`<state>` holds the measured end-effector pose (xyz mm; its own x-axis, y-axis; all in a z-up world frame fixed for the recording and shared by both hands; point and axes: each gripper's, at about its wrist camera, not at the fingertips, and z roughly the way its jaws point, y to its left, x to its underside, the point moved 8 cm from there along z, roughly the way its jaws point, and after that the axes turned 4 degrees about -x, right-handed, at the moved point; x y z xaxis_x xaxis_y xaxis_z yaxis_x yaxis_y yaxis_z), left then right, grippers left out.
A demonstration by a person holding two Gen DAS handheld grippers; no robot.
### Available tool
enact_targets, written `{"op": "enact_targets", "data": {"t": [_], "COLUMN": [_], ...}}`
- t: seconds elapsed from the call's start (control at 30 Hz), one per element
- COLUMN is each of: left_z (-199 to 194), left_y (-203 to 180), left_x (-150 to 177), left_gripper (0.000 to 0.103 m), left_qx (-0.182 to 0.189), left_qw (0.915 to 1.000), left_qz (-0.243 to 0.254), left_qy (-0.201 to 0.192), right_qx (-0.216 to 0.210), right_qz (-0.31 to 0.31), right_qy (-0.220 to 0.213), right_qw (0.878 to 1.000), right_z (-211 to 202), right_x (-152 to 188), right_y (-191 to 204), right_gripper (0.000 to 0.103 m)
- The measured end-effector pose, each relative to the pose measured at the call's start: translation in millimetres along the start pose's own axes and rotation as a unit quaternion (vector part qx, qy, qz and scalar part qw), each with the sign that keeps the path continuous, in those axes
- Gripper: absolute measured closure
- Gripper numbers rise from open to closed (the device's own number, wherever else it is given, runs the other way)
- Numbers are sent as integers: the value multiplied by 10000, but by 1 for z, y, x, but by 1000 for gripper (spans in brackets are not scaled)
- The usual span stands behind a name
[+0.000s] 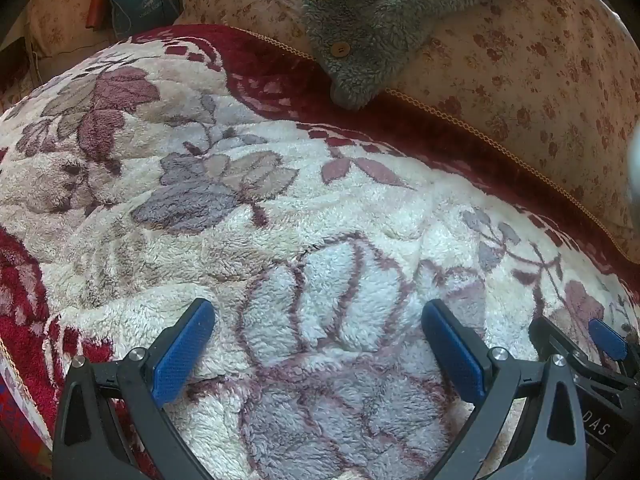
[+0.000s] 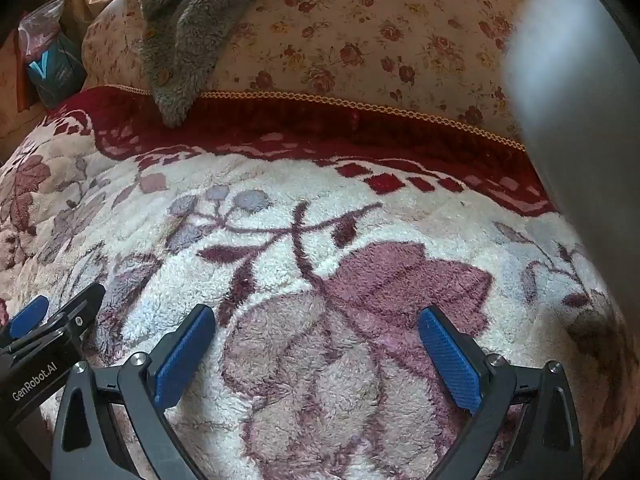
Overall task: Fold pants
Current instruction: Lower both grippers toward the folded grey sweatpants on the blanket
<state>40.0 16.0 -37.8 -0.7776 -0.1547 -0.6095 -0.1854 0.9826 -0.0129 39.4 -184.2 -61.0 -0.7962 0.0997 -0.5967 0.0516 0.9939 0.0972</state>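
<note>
2 claws fully spread | left claw (image 1: 318, 356) empty | right claw (image 2: 316, 356) empty | above blanket (image 1: 280, 208)

The left tongs (image 1: 318, 324) hang wide apart, empty, over a fluffy floral blanket (image 1: 280, 200). Beyond the blanket's red border lies a flowered cushion (image 1: 520, 80), with a grey fleece garment (image 1: 360, 20) draped across it.
</note>
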Motion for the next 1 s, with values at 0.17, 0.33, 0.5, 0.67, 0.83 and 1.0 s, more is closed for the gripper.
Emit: {"op": "enact_targets", "data": {"t": [0.17, 0.33, 0.5, 0.67, 0.83, 1.0], "left_z": [8, 9, 24, 29, 29, 27], "left_y": [-3, -4, -5, -9, -9, -9], "left_x": [3, 4, 17, 19, 19, 19], "left_gripper": [0, 0, 0, 0, 0, 0], "left_qx": [0, 0, 0, 1, 1, 1], "left_qw": [10000, 10000, 10000, 10000, 10000, 10000], "left_qz": [1, 1, 0, -1, -1, -2], "left_qy": [3, 3, 12, 18, 18, 18], "right_qx": [2, -3, 0, -1, -1, -2], "right_qz": [0, 1, -2, 0, 0, 0], "right_qy": [-1, 2, 0, 1, 1, 0], "right_qw": [10000, 10000, 10000, 10000, 10000, 10000], "right_z": [0, 0, 0, 0, 0, 0], "right_x": [0, 0, 0, 0, 0, 0], "right_y": [1, 1, 1, -1, -1, -1], "right_gripper": [0, 0, 0, 0, 0, 0]}}
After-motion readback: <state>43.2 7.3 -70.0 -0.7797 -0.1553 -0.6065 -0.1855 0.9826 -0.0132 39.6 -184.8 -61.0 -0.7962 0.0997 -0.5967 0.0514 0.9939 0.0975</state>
